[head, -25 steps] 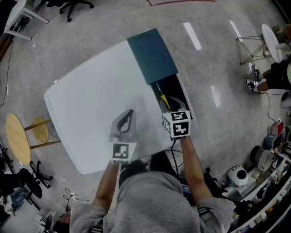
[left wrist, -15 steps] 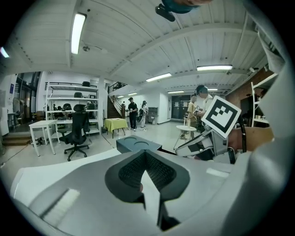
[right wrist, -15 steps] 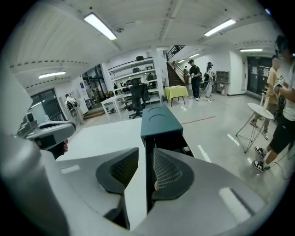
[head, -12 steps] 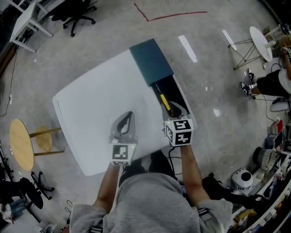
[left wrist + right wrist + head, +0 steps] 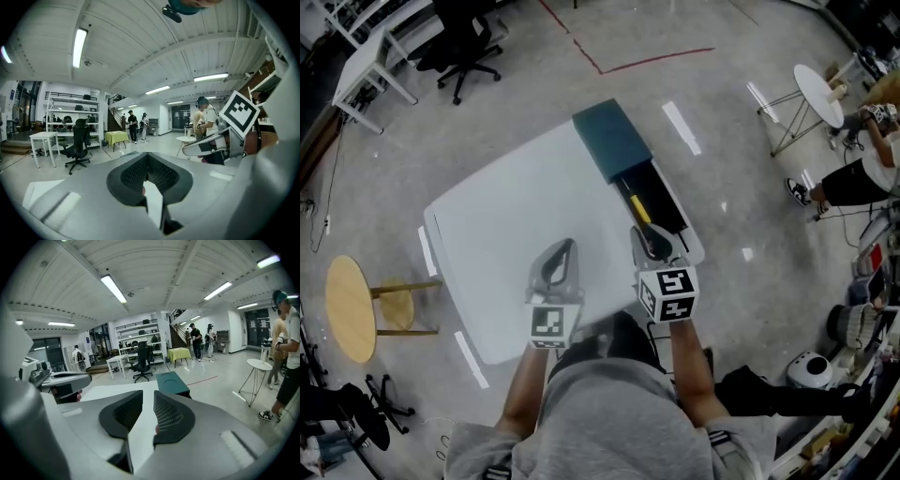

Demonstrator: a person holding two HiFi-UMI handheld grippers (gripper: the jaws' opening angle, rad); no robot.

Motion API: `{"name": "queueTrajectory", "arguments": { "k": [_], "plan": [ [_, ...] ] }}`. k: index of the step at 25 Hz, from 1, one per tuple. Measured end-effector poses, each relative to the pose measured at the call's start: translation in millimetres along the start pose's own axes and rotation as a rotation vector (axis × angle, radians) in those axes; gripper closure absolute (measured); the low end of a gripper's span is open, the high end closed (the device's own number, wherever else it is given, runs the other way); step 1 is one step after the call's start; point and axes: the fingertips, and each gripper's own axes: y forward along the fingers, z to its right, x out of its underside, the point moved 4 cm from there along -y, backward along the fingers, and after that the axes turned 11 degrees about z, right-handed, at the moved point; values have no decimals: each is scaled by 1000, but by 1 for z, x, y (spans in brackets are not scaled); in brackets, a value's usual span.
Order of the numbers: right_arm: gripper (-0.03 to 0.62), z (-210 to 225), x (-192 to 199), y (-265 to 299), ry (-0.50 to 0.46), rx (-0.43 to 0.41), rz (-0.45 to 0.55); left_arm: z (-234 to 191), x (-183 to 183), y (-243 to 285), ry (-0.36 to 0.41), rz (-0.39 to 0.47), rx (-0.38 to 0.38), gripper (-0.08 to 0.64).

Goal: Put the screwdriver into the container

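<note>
Yellow-handled screwdriver (image 5: 639, 210) lying lengthwise inside black container (image 5: 670, 202) at right edge of white bench (image 5: 516, 216), dark-teal lid (image 5: 612, 141) slid over far half. Just short of container's near end, right hand-held gripper (image 5: 648, 240), jaws closing on a narrow gap, nothing between. Further left over bench, left hand-held gripper (image 5: 561, 259), jaws together, empty. Black-and-white square markers on both.

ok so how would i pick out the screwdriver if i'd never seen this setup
Start at the big white table and go to its right edge, where a long container sits half covered by a dark teal lid. The screwdriver lies in the dark uncovered part, its thin shaft pointing toward the lid. Its bright yellow handle is the only yellow there.
</note>
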Motion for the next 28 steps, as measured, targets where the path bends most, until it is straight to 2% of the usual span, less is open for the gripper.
{"name": "queueTrajectory", "arguments": {
  "k": [8, 19, 28],
  "plan": [
    [531, -57, -10, -47, -58, -24, 145, 1, -27, -49, 20, 63, 13, 548],
    [545, -125, 10, -87, -106, -21, 186, -4, -32, -117, 20, 77, 44, 548],
    [575, -155, 30, -112, -113, 10, 204, -9, -28, -158, 23, 88, 57, 548]
  ]
}}
